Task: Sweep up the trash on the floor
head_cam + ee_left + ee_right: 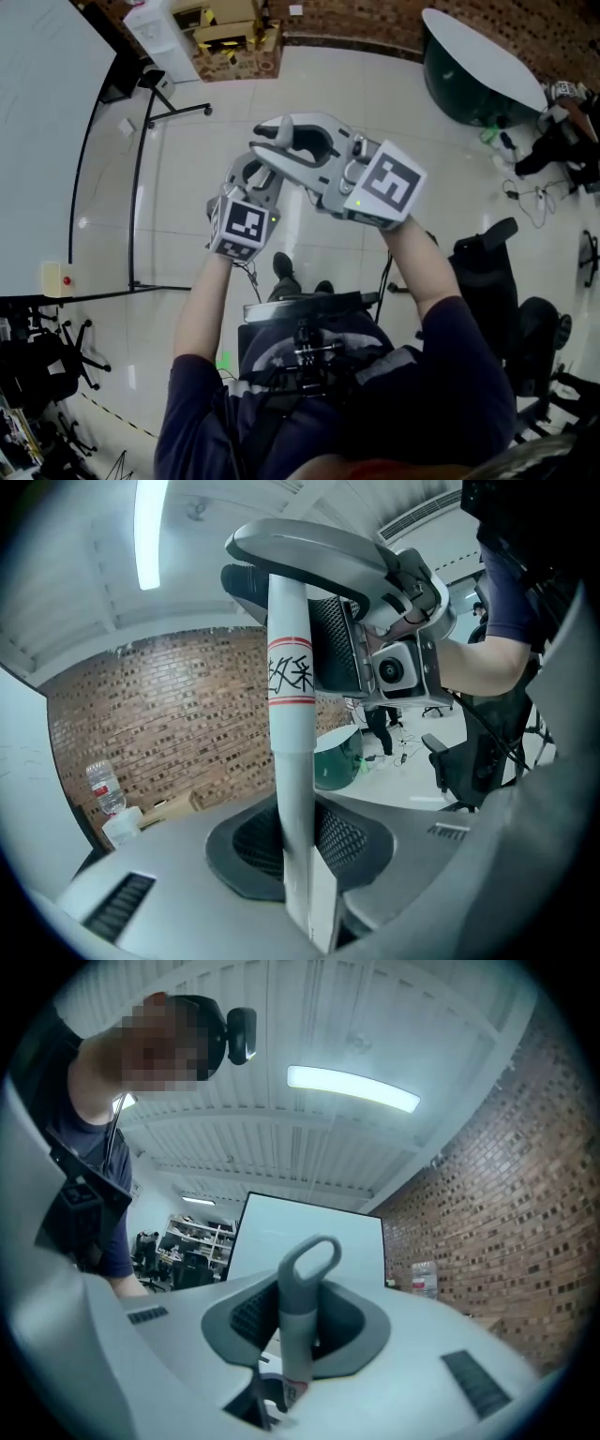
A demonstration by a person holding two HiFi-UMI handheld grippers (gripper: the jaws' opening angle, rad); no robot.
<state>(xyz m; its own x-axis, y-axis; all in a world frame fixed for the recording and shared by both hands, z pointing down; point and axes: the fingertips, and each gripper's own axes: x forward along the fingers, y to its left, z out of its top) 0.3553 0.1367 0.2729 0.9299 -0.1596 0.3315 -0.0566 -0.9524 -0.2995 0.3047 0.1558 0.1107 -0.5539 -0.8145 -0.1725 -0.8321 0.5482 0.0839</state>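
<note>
In the head view both bare forearms reach up to mid-frame, held close together. The left gripper sits just lower left of the right gripper. Each one's jaws clamp the broom handle.

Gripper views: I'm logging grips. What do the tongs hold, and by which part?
Both hold one handle: left tongs clamp its white shaft below the red-striped label, right tongs its grey end under the loop.
</note>
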